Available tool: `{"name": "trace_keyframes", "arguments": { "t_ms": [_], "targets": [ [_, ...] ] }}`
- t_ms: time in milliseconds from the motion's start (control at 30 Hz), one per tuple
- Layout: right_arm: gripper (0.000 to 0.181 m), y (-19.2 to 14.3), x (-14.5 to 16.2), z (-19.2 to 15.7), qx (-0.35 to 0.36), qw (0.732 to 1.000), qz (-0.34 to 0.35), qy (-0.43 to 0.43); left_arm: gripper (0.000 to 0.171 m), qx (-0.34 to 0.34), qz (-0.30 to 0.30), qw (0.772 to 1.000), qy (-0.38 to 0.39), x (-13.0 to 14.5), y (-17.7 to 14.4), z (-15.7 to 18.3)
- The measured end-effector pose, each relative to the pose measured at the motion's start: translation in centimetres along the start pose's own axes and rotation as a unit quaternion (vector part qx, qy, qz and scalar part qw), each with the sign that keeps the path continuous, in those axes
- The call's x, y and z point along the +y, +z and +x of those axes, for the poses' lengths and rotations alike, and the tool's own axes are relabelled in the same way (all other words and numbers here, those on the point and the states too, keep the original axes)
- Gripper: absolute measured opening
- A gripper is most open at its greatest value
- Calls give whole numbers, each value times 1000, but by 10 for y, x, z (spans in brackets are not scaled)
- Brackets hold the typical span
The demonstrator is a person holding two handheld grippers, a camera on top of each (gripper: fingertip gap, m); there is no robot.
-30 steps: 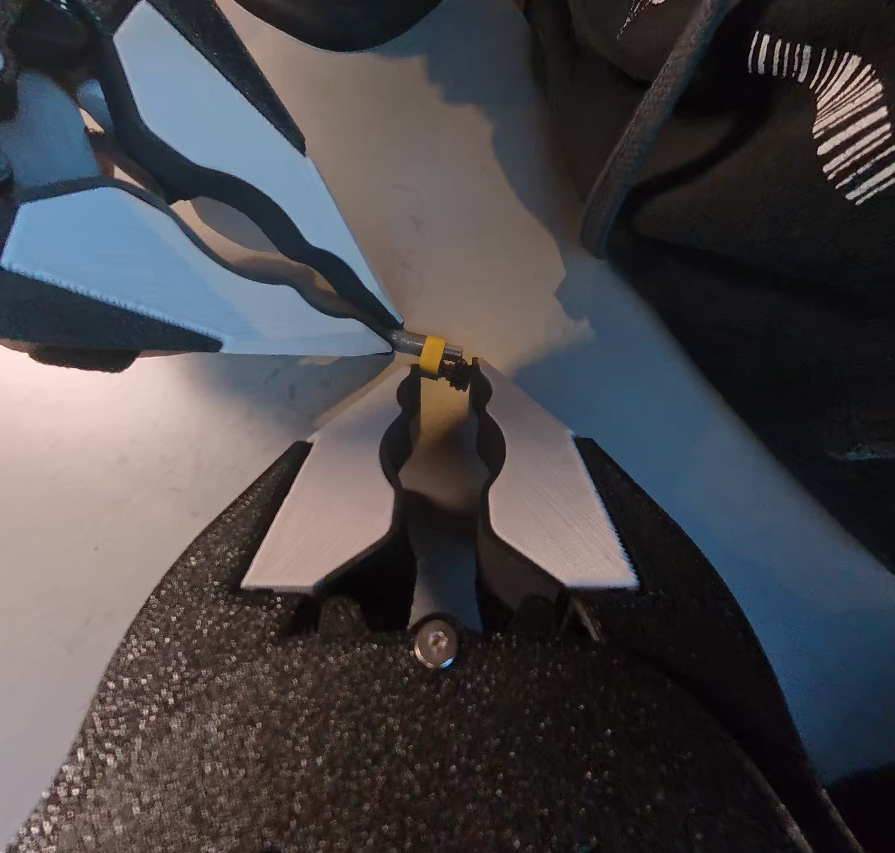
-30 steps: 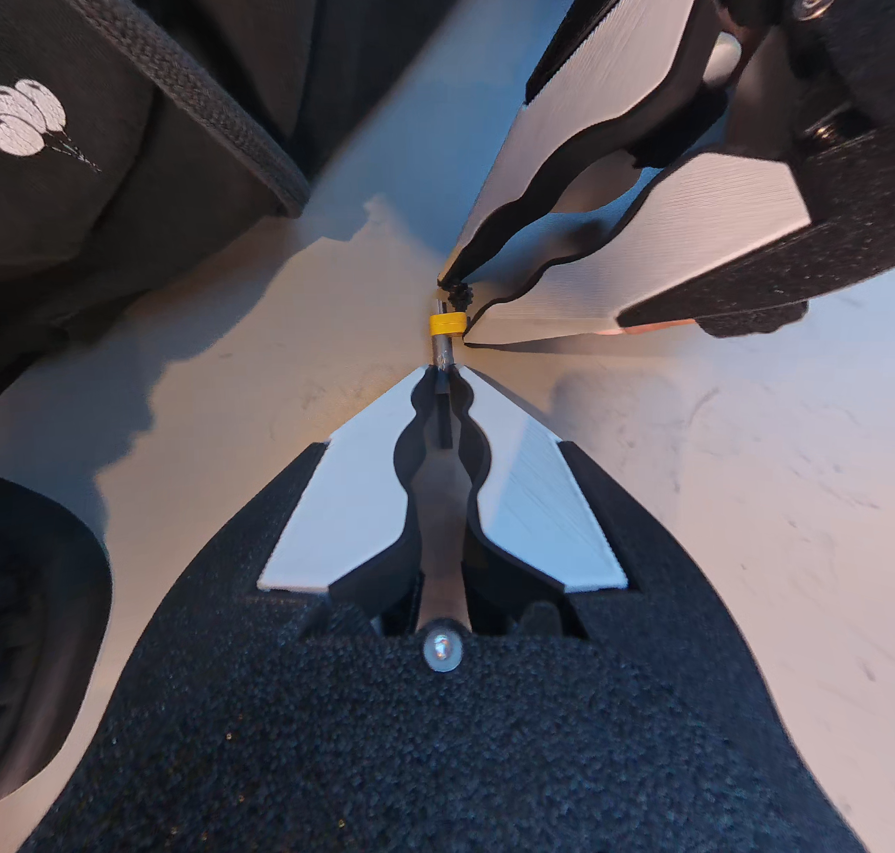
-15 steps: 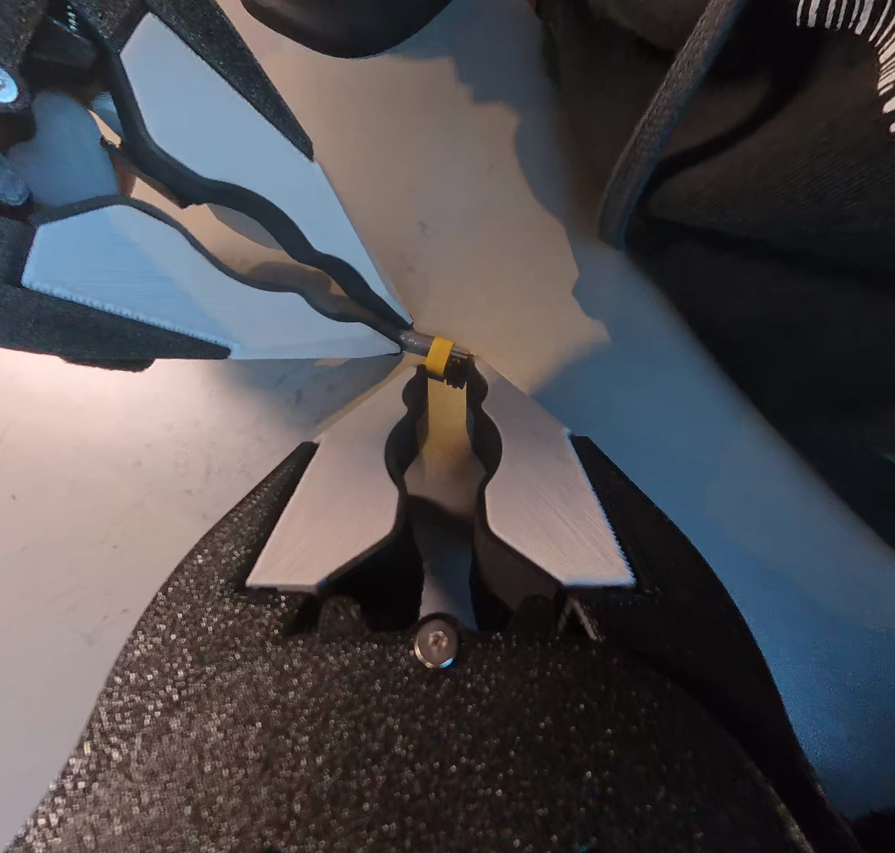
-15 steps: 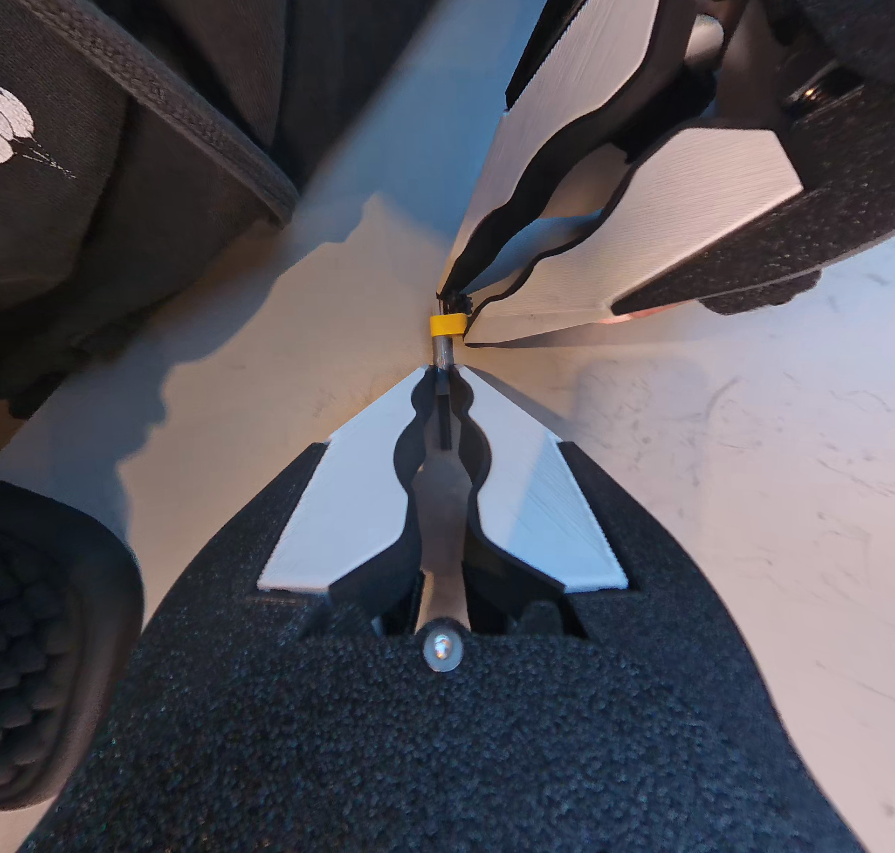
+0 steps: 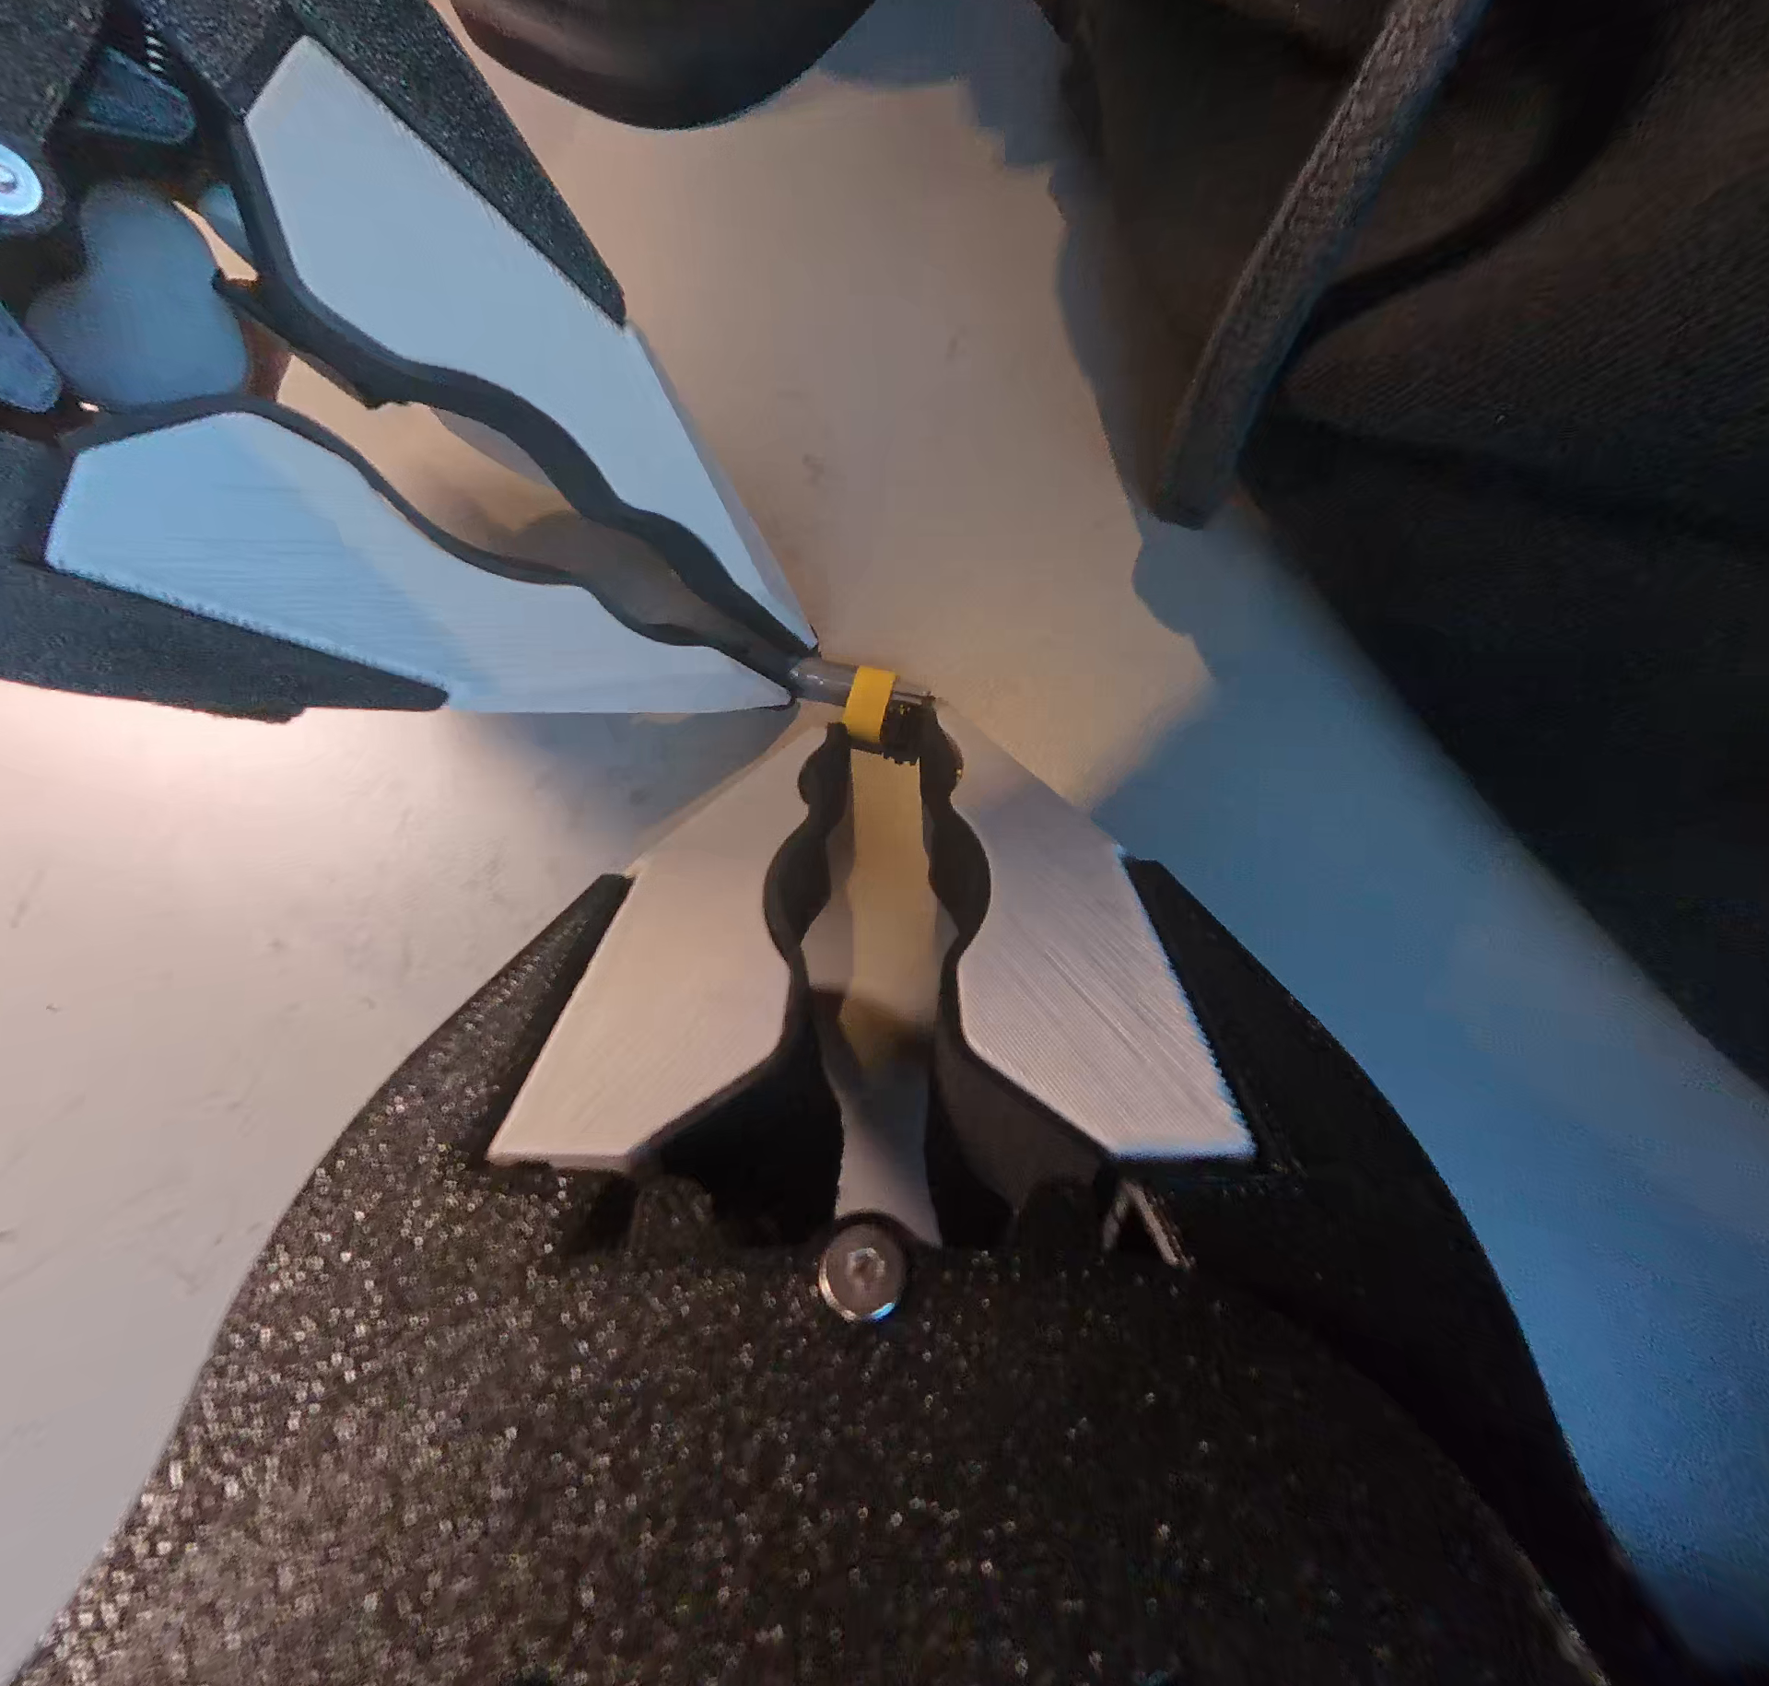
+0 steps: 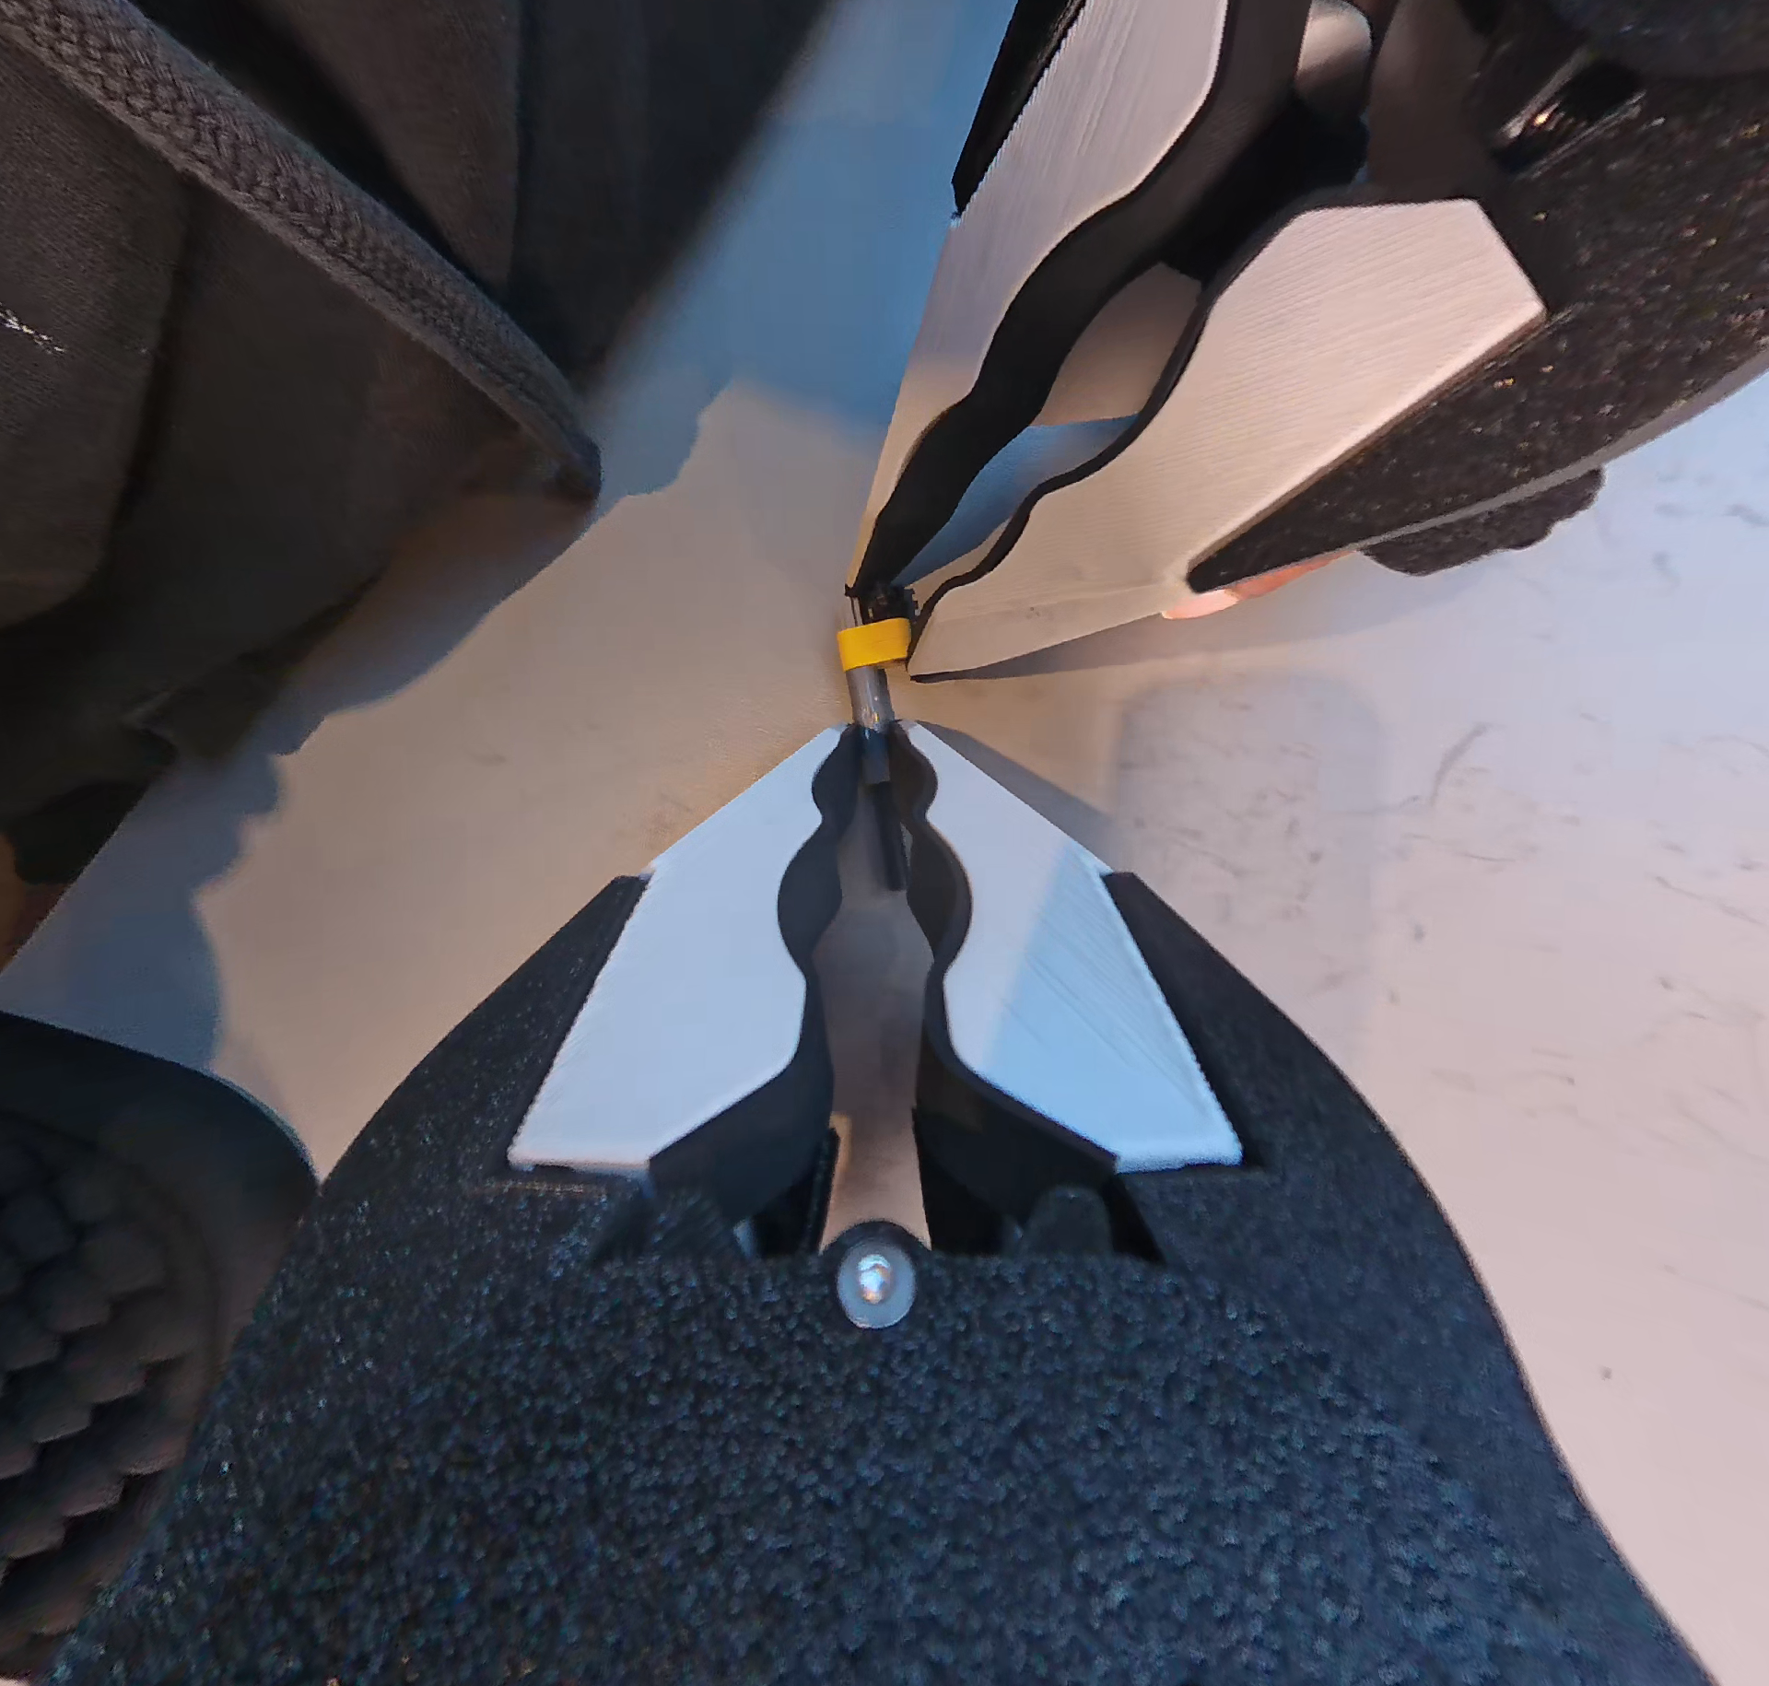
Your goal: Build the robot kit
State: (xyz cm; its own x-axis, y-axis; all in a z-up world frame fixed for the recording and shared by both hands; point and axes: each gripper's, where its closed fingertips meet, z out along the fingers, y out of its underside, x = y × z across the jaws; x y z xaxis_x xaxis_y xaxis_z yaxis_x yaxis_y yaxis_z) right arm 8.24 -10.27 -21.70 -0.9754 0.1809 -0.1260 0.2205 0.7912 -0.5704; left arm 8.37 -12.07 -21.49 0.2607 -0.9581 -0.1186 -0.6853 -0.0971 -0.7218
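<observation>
Pressed almost together at their tips, the jaws of the left gripper [image 5: 883, 748] pinch the small black end piece [image 5: 904, 738] of a thin metal pin [image 5: 821, 676] that carries a yellow band [image 5: 869, 704], held above a pale tabletop [image 5: 191, 922]. From the upper left the right gripper [image 5: 799, 678] comes in and clamps the pin's other end. Dark clothing [image 5: 1493, 453] fills the upper right. Seen from the right wrist, the right gripper [image 6: 873, 738] has its jaws closed on the pin [image 6: 869, 697], whose dark tail runs back between them. Just beyond the yellow band [image 6: 871, 645], the left gripper [image 6: 895, 611] grips the black end piece [image 6: 885, 599]. Dark clothing [image 6: 287, 252] lies at upper left, the scuffed tabletop [image 6: 1436, 874] at right.
</observation>
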Motion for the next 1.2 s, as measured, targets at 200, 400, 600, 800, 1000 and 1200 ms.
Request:
{"name": "trace_keyframes", "arguments": {
  "t_ms": [200, 400, 600, 800, 1000, 1200],
  "targets": [
    [5, -1, 1, 0, 16, 999, 2, 31, 16, -3, -2, 1000, -10, 1, -1, 0],
    [5, -1, -1, 2, 46, 997, 34, 46, 15, -18, 6, 1000, -18, 4, -9, -4],
    [5, 2, -4, -2, 35, 998, 40, 23, 15, 20, 4, 1000, -5, 4, -6, 3],
    [6, 3, -6, -3, 9, 1000, 17, -3, 15, 60, -2, 998, 19, 1, -3, 7],
    [6, 4, -9, -4, 1, 1000, 25, -5, 14, 75, 11, 997, 13, -2, 1, 12],
    [6, 4, -10, -4, 1, 1000, 30, 5, 13, 61, 9, 998, 11, -2, 1, 11]
  ]
}}
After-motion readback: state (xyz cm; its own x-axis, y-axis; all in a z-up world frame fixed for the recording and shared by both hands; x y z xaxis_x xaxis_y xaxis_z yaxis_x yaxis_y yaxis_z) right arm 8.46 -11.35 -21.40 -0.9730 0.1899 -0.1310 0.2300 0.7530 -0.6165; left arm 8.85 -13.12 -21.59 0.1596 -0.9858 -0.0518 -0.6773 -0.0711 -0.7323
